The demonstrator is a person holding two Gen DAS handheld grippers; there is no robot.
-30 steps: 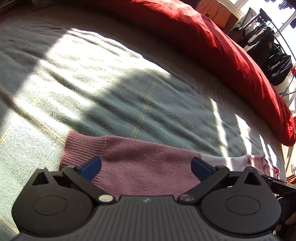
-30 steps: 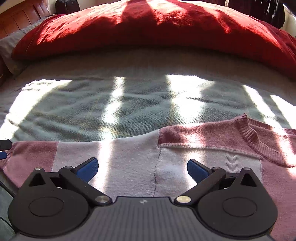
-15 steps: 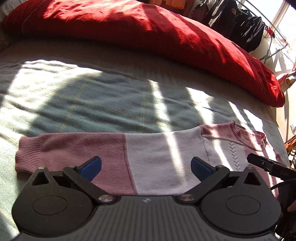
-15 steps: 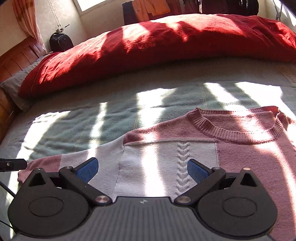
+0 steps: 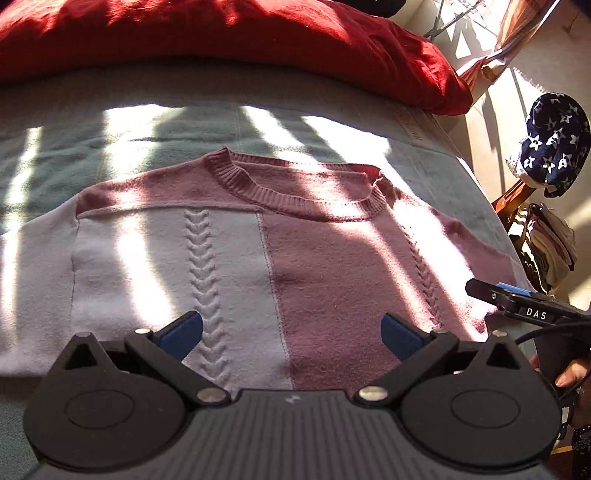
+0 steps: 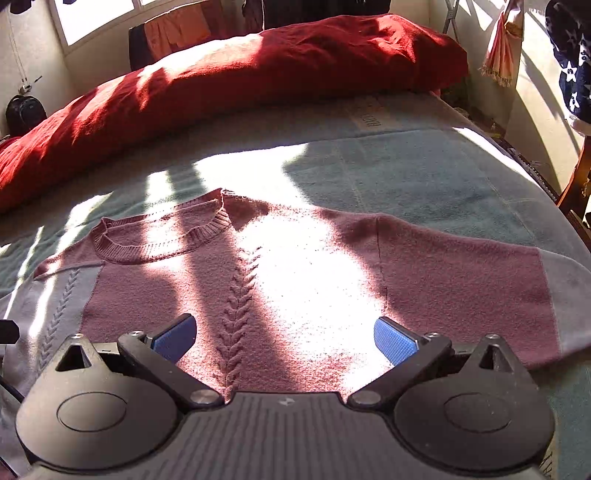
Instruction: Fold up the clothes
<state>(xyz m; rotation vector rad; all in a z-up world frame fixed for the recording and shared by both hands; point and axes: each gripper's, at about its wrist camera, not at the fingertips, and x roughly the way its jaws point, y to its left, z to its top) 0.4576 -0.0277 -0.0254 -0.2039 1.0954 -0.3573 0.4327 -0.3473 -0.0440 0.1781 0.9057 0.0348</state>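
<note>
Lying flat on the green bedspread (image 6: 424, 173), the pink-and-lilac sweater (image 5: 314, 266) stretches sleeve-to-sleeve crosswise beneath both empty, wide-spread grippers, left gripper (image 5: 291, 332) over its middle, right gripper (image 6: 284, 339) nearer the right-hand sleeve (image 6: 480, 288).

Sunlit bed (image 6: 424, 166), red duvet (image 6: 258, 74), perhaps a window (image 6: 96, 18) behind

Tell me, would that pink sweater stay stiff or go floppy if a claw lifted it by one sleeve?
Probably floppy: the sweater is soft knit lying flat on the blanket, so the rest would likely sag and trail. It looks unlikely to slip, since the ribbed collar and fuzzy weave suggest grip.
</note>
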